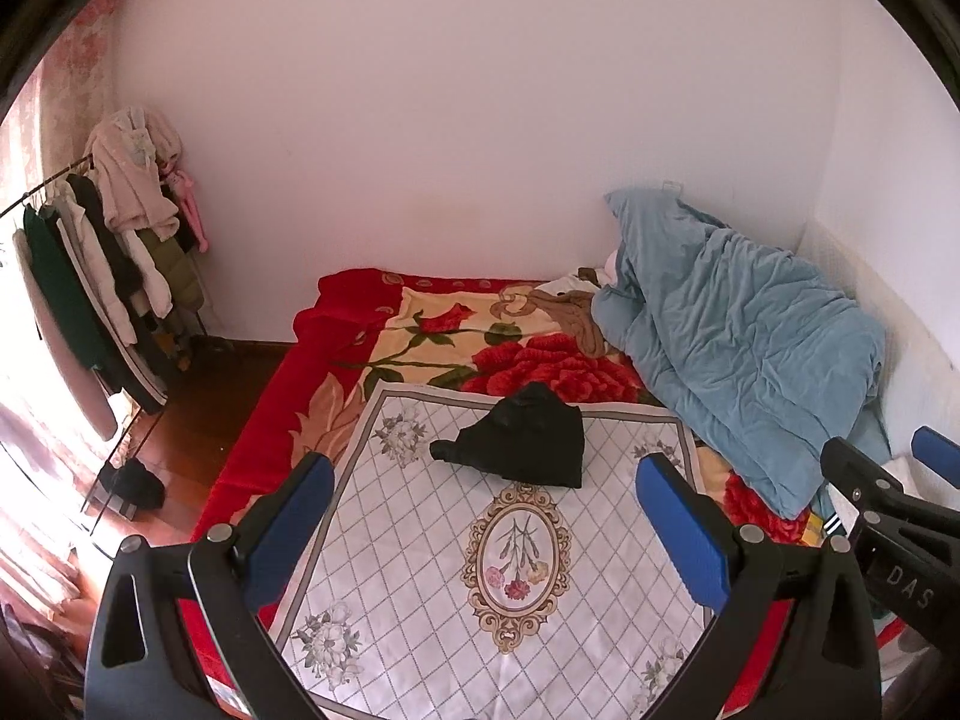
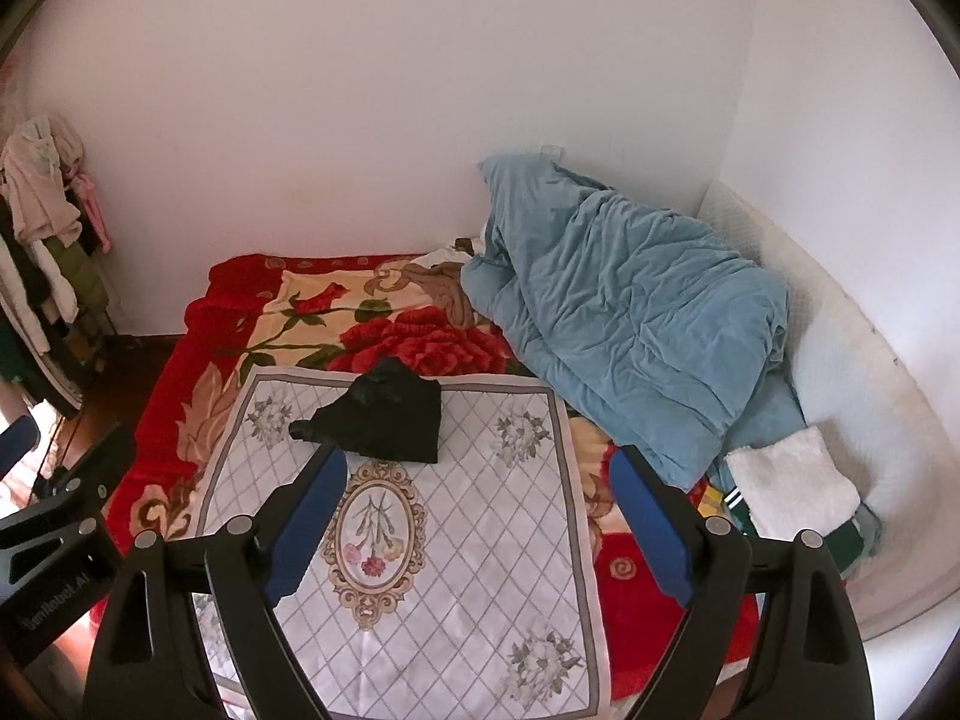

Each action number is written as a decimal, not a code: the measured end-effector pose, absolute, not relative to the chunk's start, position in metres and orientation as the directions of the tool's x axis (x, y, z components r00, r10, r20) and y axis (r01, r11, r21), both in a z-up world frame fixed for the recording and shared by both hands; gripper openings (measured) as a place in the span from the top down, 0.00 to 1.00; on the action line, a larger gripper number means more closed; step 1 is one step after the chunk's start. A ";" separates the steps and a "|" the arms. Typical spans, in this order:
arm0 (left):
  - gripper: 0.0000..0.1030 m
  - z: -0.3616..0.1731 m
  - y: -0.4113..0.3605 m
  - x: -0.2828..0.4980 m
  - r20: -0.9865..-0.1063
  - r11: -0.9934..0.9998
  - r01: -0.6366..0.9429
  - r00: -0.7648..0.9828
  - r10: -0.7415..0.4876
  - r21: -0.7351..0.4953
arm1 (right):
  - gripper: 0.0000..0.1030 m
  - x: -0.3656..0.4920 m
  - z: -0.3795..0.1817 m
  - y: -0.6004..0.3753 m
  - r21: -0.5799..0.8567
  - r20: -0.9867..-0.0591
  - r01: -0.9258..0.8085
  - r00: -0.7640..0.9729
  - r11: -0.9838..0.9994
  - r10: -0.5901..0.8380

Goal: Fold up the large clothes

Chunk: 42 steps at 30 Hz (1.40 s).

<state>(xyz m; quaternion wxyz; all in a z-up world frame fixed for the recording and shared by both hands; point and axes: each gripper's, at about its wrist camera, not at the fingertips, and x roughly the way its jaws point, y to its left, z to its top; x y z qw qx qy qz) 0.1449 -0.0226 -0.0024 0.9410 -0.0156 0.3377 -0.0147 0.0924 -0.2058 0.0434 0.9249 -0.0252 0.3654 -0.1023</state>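
A black garment (image 1: 521, 438) (image 2: 378, 414) lies bunched at the far end of a white cloth with a diamond and flower pattern (image 1: 420, 570) (image 2: 480, 540) spread on the bed. My left gripper (image 1: 486, 474) hangs above the near part of this cloth, open, with nothing between its blue pads (image 1: 288, 534). My right gripper (image 2: 480, 468) is also open and empty, held over the cloth to the right of the left one. In the left wrist view its black frame shows at the right edge. Both stand well short of the garment.
A red floral blanket (image 1: 456, 348) (image 2: 372, 324) covers the bed. A blue quilt (image 1: 738, 348) (image 2: 630, 312) is heaped at the far right against the wall. A folded white towel (image 2: 792, 480) lies at the right. A clothes rack (image 1: 108, 252) stands left, beside wooden floor (image 1: 198, 420).
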 end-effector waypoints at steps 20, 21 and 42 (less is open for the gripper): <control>0.00 0.005 -0.021 0.136 -0.626 0.999 0.006 0.779 -0.025 -0.033 | 0.11 0.087 0.048 -0.206 -0.119 -0.663 0.175 0.718 0.977 -0.209; 0.00 0.005 -0.021 0.135 -0.626 0.999 0.006 0.779 -0.026 -0.034 | 0.11 0.088 0.048 -0.206 -0.116 -0.663 0.174 0.720 0.978 -0.206; 0.00 0.011 -0.012 0.121 -0.622 0.999 -0.010 0.783 -0.014 -0.036 | 0.11 0.073 0.055 -0.195 -0.114 -0.655 0.188 0.725 0.976 -0.216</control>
